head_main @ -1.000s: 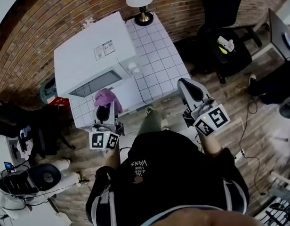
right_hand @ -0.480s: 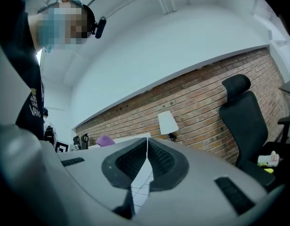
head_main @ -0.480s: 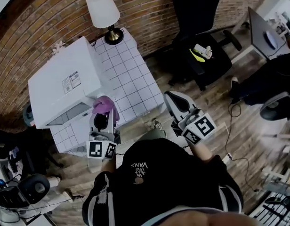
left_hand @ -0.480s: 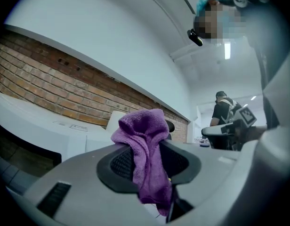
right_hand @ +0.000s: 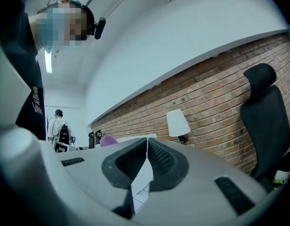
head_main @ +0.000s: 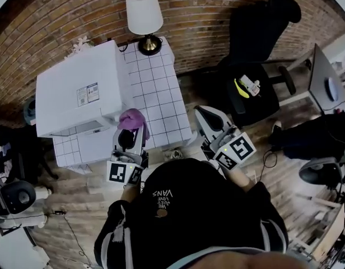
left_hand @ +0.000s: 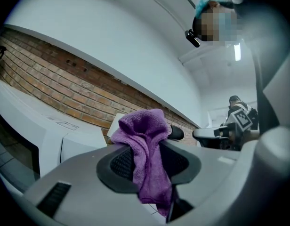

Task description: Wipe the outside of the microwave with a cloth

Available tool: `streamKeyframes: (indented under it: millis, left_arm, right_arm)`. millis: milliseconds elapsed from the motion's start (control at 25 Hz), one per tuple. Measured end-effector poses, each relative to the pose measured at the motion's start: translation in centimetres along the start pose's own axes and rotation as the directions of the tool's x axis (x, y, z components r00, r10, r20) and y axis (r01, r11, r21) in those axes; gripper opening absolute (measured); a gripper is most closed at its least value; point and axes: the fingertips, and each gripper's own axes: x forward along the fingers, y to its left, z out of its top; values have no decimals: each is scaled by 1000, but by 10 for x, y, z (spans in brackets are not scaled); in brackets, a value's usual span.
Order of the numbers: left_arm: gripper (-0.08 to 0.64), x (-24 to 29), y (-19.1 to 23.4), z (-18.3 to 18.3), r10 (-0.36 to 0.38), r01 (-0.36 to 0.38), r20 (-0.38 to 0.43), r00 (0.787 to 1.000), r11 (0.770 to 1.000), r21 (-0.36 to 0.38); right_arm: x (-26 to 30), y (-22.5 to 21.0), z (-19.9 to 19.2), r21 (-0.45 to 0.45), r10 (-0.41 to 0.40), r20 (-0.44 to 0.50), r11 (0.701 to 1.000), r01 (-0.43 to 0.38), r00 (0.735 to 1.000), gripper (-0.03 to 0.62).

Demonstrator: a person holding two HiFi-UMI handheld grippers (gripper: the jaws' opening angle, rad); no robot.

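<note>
Crumpled purple cloth [left_hand: 147, 159] pinched in the left gripper [head_main: 129, 140] beside the white microwave [head_main: 77, 94]; right gripper [right_hand: 147, 166] pressed together, empty.

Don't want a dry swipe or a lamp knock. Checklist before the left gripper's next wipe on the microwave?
1. Grip: the left gripper has its fingers clamped on the purple cloth: ok.
2. Contact: cloth touching the microwave: cannot tell; it sits by the front right corner.
3. Free tool: the right gripper is empty, fingers together: ok.
4. Clearance: right gripper held out past the edge of the tiled table: ok.
5. Obstacle: lamp at the table's back, apart from the cloth: ok.
</note>
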Motion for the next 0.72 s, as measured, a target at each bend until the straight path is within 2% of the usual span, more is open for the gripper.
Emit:
streamKeyframes:
  millis: [280,400,480,560,640,720]
  left_arm:
    - [141,3,8,9,123,-124,41,992,991,40]
    - [141,6,9,7,173,-175,61,983,984,40]
    - [141,7,8,4,232,-235,69,970,971,38]
    - [141,8,9,-2,306,-306,88,948,952,-6]
    - [141,10,11,-9,372,-361,117,921,927,-104]
    - [140,9,15,-24,440,-412,108,892,887,-210]
  right_arm:
    - [42,-15,-5,39,148,-26,988,-147,989,5]
    - [61,-26,-6,49,213,-39,976,-211,976,5]
    - [74,-31,-6,63,273,-61,961,-270,960,5]
    - [86,-35,-6,71,343,-90,939,-337,935,5]
    - [99,-41,-5,78,404,-115,915,-397,908,5]
    - [110,-46,-5,89,454,-134,891,-445,881,5]
